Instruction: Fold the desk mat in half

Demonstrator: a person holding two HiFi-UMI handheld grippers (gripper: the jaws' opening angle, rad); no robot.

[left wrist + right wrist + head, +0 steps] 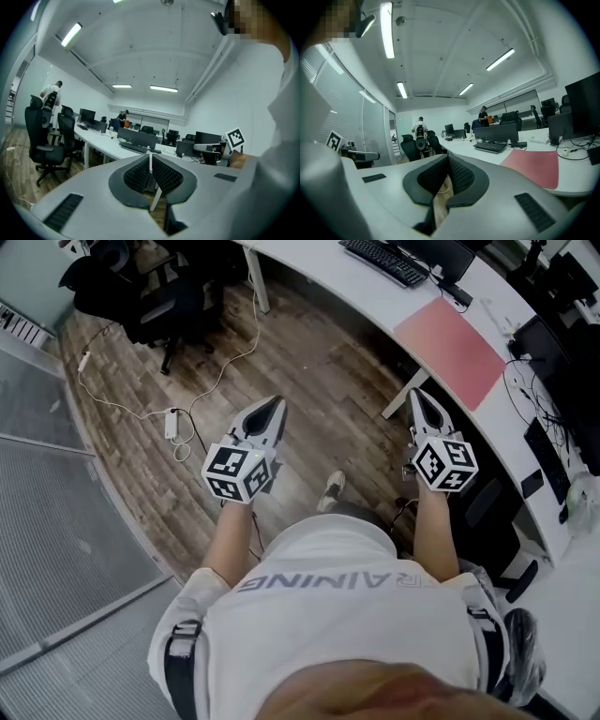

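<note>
Pink desk mat (448, 351) lies flat on the white counter (328, 273), ahead of your right tongs (418, 399) and a little to their right, apart from them. Those tongs are pressed together on nothing, their tip near the counter's edge. Your left tongs (275, 407) are pressed together and empty too, over the wooden floor (300, 352), farther from the mat. In the right gripper view the tongs' own body hides the mat's near corner. A keyboard (384, 261) sits beyond the mat. The cables at the mat's far side are hard to make out.
</note>
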